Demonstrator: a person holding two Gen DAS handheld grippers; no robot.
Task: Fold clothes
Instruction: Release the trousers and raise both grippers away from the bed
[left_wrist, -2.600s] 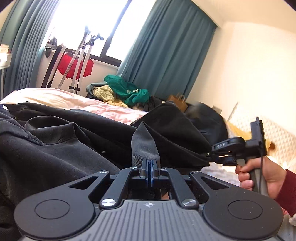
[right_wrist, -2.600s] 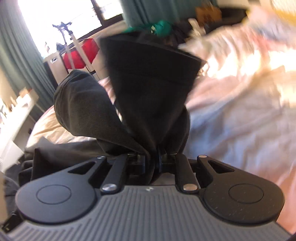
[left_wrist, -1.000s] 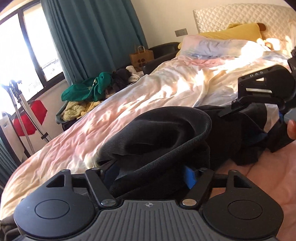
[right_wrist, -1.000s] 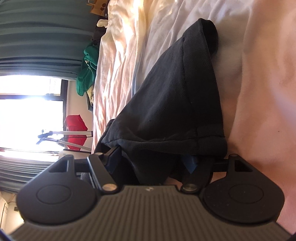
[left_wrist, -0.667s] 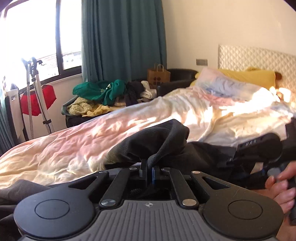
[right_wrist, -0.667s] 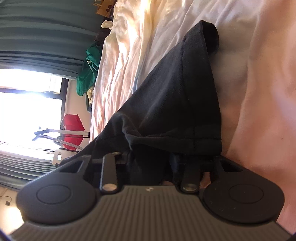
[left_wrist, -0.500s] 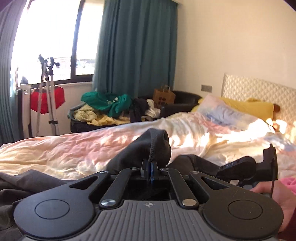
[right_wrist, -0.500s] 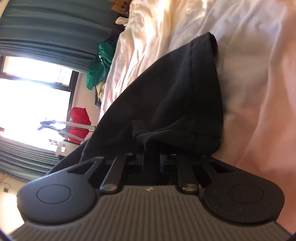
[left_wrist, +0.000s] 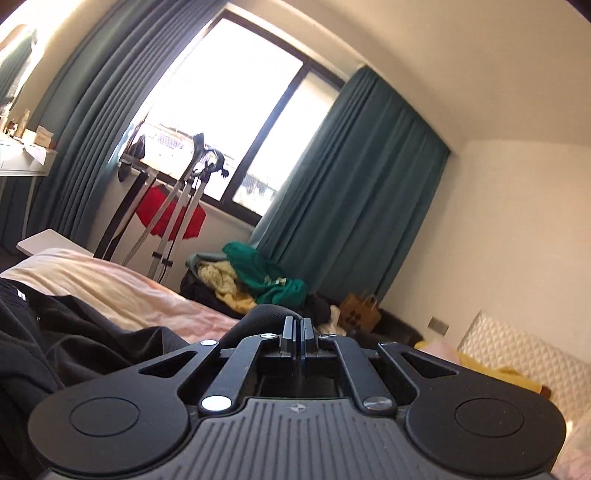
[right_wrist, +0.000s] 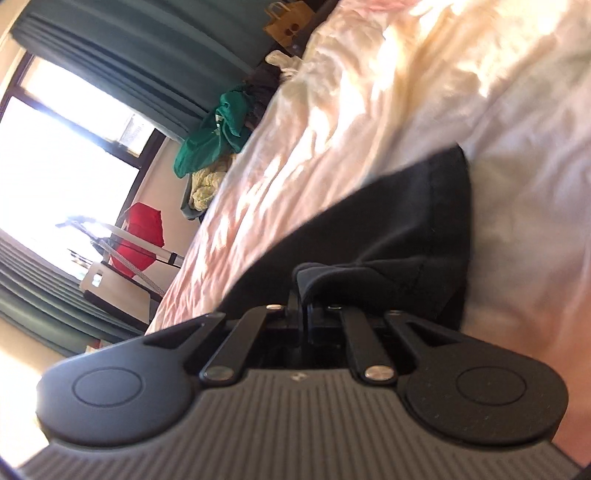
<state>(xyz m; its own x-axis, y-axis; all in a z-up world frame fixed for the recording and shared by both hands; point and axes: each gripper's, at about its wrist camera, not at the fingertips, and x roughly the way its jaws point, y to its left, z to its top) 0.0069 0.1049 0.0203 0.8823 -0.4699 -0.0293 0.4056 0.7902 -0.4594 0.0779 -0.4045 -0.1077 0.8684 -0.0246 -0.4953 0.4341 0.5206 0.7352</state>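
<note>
Left claw (left_wrist: 297, 325) and right claw (right_wrist: 303, 295) both pinch the black garment (right_wrist: 388, 229) (on the bed (right_wrist: 369, 110)).

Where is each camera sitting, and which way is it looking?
Left wrist: it sits on the left gripper, looking level across the bed toward the window; its closed fingers pinch the black garment.
Right wrist: it sits on the right gripper, rolled sideways and looking down along the bed; its fingers clamp the black garment too.
Shared: black garment, bed, green clothes pile, red cloth, teal curtains.
</note>
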